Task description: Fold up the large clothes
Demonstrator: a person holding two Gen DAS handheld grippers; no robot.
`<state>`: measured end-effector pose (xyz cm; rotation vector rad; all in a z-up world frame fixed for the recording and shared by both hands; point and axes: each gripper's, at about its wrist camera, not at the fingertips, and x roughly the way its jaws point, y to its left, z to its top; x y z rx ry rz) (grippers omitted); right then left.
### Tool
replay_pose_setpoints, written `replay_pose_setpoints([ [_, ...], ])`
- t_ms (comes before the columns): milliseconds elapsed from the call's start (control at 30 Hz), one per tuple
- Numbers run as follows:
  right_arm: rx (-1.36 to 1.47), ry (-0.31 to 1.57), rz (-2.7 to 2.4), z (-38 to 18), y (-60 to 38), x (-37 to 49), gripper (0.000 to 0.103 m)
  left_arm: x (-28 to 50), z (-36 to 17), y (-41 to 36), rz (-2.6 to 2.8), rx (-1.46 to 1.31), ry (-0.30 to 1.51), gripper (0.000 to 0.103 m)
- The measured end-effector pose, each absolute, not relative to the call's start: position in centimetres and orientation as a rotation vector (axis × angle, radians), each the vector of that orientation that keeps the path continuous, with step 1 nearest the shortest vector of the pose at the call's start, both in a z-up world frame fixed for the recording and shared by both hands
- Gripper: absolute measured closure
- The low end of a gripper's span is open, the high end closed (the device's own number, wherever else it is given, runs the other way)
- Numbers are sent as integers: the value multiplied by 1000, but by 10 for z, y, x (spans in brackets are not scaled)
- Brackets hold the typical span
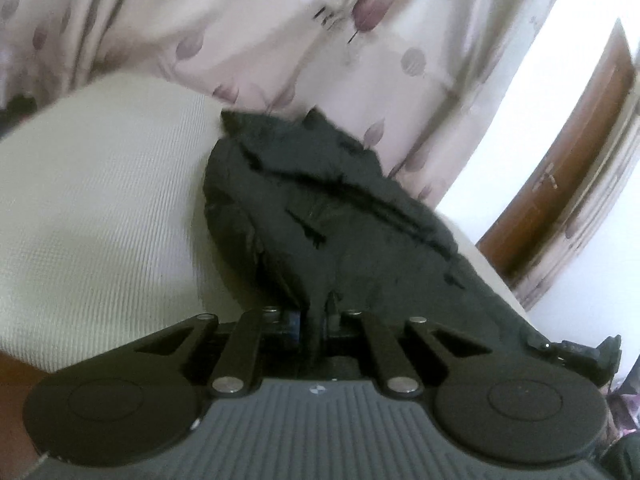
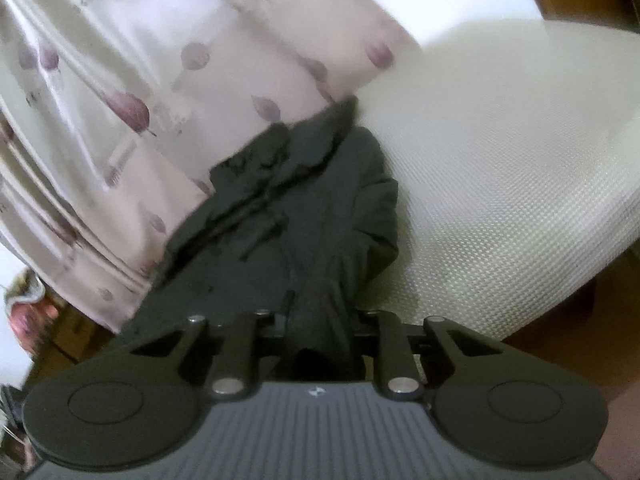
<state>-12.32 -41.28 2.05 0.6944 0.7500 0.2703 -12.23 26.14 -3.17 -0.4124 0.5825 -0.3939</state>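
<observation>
A: Where's the dark garment (image 1: 320, 216)?

B: Bunched on the white textured bed cover (image 1: 100, 200), running from the left gripper (image 1: 320, 312) toward one o'clock, up to the patterned curtain (image 1: 280, 20).

A: And the grips?

B: The left gripper pinches a fold between narrow fingers. The right gripper (image 2: 320, 328) likewise clamps the cloth at six o'clock.

Dark fuzzy garment (image 1: 320, 208) (image 2: 288, 216), crumpled, stretched over white textured surface, near edge lifted.
</observation>
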Motion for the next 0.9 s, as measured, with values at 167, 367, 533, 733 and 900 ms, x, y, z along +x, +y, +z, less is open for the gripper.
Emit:
replay_pose_setpoints([
  [167, 813, 700, 320, 27, -419, -130, 84, -138, -17, 260, -399, -426, 507, 94],
  [367, 938, 631, 380, 44, -426, -136, 84, -155, 4, 268, -425, -482, 434, 94],
  [533, 995, 553, 432, 73, -425, -121, 83, -146, 31, 266, -411, -542, 366, 94],
  [733, 986, 507, 458, 103, -422, -58, 83, -101, 55, 273, -324, -661, 331, 94],
  [900, 970, 504, 410, 111, -424, 17, 83, -38, 71, 282, -247, -698, 326, 93],
])
